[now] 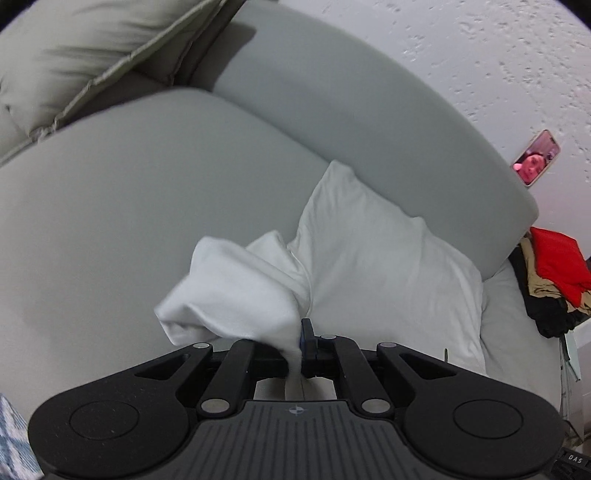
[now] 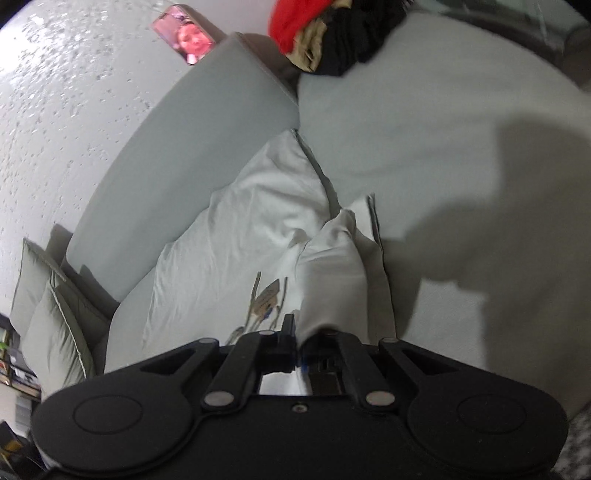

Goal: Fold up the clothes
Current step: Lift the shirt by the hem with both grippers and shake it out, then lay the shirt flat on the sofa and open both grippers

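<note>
A white garment (image 1: 236,291) hangs bunched over the grey bed sheet (image 1: 110,221), and my left gripper (image 1: 300,341) is shut on a pinch of its fabric. The cloth drapes over the left finger and hides it. In the right wrist view, my right gripper (image 2: 298,341) is shut on another part of the white garment (image 2: 332,266), which rises in a fold in front of the jaws and covers the right finger. Both grippers point downward at the bed, close above it.
A white pillow (image 1: 369,258) (image 2: 240,229) lies against the grey headboard (image 1: 369,122). A phone (image 1: 537,157) leans on the wall above it. Red, tan and black clothes (image 1: 554,273) (image 2: 325,33) are piled at the bed's edge. Grey-beige cushions (image 1: 74,55) sit at the far side.
</note>
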### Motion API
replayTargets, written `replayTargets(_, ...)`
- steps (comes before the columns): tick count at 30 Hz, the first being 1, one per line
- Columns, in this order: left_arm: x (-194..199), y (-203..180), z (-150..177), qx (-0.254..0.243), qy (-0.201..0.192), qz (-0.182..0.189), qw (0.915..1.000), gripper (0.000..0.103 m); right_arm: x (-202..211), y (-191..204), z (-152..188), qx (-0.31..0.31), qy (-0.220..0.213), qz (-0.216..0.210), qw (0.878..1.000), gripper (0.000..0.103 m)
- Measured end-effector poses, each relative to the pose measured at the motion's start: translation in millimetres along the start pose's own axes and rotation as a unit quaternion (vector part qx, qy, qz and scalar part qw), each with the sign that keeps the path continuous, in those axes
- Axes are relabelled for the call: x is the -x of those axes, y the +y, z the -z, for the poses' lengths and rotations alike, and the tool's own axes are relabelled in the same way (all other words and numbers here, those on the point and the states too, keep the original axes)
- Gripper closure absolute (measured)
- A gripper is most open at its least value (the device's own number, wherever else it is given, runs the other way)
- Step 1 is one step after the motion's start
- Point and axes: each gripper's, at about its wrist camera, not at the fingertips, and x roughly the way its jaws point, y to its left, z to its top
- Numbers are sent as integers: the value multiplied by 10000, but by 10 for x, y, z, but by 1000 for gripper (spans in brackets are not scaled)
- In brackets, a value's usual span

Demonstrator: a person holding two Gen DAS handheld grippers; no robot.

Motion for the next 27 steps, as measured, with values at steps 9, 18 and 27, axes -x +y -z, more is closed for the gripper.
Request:
replayTargets(9,192,-64,219,-143,127,-229,9996,100,161,-111,121,17,19,135,9999,100)
replayTargets(18,322,34,363,-339,360,-579,9971,77,156,-309,208,-86,295,372,9988,92)
replayTargets(27,776,-106,736,-1216,332,-306,9915,64,610,-270,386,246,515,-49,9984,34)
